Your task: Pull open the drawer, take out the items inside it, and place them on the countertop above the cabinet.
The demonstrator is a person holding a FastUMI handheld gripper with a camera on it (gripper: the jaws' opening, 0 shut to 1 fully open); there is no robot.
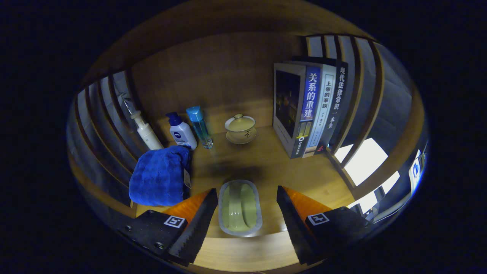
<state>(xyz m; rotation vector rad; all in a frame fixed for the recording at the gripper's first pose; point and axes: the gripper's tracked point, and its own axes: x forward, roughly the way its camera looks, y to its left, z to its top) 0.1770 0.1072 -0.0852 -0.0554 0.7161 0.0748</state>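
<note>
A pale green soap dish [240, 207] with a clear rim is seen lying on the wooden table [266, 163], near its front edge, in the gap between the two fingers of the hand-held gripper [243, 213]. The fingers are spread apart on either side of the dish, and no contact with it can be made out. A folded blue towel [159, 177] is set toward the left edge. Behind it, a white pump bottle [146, 131], a white bottle with a dark blue cap [181, 131] and a clear blue bottle [199, 126] are lined up. A lidded tea bowl on a saucer [240, 128] is placed near the back, and upright books [308, 108] are stood at the right.
</note>
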